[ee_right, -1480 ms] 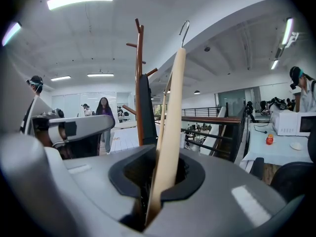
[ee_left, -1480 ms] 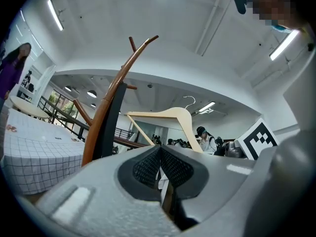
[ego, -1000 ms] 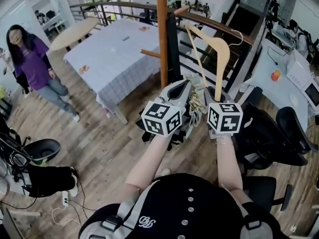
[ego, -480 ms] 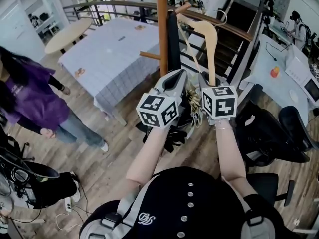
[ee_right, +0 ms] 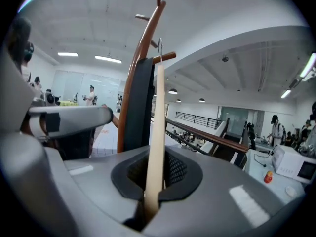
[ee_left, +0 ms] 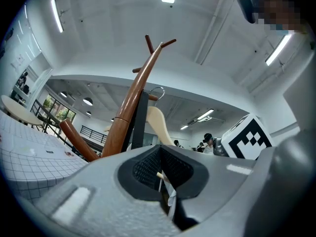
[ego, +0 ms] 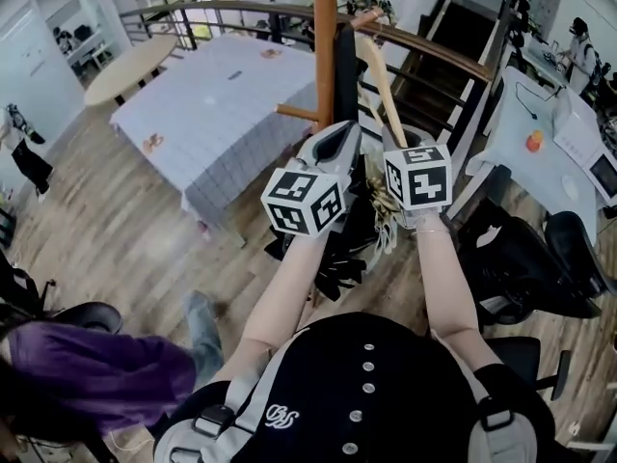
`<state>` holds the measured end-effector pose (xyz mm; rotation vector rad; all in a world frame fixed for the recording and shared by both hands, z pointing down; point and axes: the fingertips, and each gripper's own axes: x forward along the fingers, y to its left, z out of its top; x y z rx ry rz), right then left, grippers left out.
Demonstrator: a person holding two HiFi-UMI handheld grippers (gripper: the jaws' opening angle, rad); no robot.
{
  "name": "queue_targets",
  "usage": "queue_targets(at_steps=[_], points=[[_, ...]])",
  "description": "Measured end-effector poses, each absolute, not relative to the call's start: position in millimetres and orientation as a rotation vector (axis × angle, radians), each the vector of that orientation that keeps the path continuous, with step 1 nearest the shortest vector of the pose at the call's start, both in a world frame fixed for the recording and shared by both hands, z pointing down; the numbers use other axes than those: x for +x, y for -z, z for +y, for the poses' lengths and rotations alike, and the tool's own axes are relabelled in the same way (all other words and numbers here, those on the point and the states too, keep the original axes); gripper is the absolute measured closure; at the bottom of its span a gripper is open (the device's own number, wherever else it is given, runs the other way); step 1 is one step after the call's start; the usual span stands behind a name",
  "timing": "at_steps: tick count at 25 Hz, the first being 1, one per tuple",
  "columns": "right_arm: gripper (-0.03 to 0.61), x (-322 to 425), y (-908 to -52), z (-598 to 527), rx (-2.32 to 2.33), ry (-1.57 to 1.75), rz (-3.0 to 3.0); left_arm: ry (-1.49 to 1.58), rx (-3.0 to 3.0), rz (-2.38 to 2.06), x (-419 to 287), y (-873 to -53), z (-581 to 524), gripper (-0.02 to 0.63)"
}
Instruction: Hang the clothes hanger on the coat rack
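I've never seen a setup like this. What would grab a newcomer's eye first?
The pale wooden clothes hanger standing up out of the right tongs, whose jaws have just closed tighter on it, close to the tall brown coat rack. Next, the black-and-white marker cubes on these and on the left tongs, at the centre of the head view.

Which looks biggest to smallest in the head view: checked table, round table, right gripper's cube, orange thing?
1. Checked table
2. Round table and cube: about alike; the cube is just nearer
3. Orange thing
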<state>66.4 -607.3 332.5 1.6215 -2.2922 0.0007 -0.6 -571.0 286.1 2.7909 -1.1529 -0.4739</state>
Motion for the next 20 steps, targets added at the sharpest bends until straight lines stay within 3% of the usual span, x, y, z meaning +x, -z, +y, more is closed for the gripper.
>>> queue_targets(at_steps=[20], points=[[0.577,43.9,-349.0,-623.4,1.57,-0.06,-2.339,0.439,2.766,-1.178,-8.2,-294.2,-589.4,0.617]])
